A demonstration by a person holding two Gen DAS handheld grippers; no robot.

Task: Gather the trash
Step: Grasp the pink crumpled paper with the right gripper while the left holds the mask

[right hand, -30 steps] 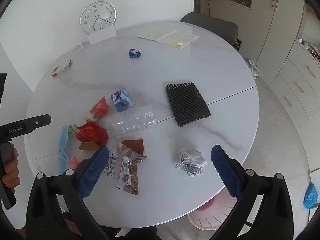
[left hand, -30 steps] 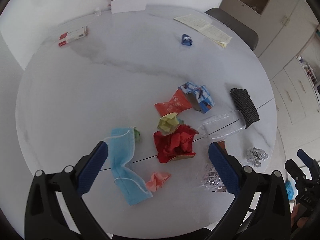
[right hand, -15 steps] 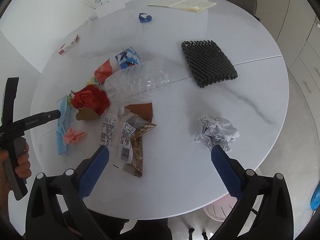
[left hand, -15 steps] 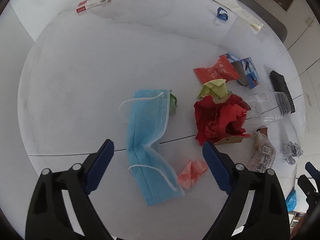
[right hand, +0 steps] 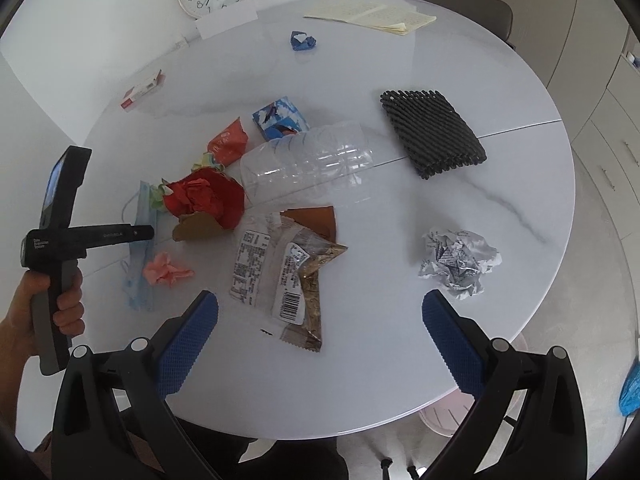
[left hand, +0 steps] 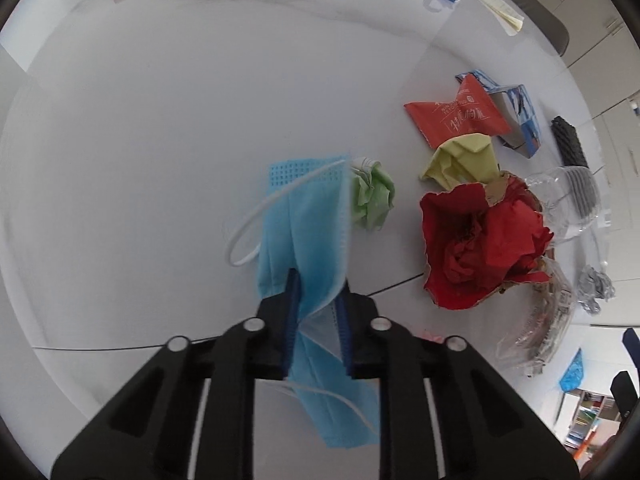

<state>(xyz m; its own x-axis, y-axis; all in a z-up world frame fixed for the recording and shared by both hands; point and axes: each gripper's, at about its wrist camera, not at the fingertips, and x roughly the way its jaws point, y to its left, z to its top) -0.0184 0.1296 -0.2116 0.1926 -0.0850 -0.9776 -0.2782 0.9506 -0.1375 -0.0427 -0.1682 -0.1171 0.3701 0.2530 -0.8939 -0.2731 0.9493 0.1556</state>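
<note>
My left gripper (left hand: 318, 296) is shut on a blue face mask (left hand: 304, 216) that lies on the round white table (left hand: 160, 120); the mask bunches up between the pads. The left gripper also shows in the right wrist view (right hand: 146, 232), over the mask (right hand: 140, 280). My right gripper (right hand: 320, 320) is open and empty, above a clear snack wrapper (right hand: 280, 268). Other trash on the table: a red paper wad (left hand: 480, 248), a green wad (left hand: 370, 200), a pink wad (right hand: 166, 270), a crushed clear bottle (right hand: 308, 164) and a silver foil wad (right hand: 460, 260).
A black foam mesh (right hand: 432, 132), a blue carton (right hand: 280, 118), an orange packet (right hand: 228, 142), a blue wad (right hand: 303, 41), a red-white box (right hand: 142, 90) and an open notebook (right hand: 372, 14) lie farther back. A pink bin (right hand: 444, 416) stands below the table's front edge.
My left gripper has come down onto the blue mask and closed on it. My right gripper has moved closer over the snack wrapper and stays open.
</note>
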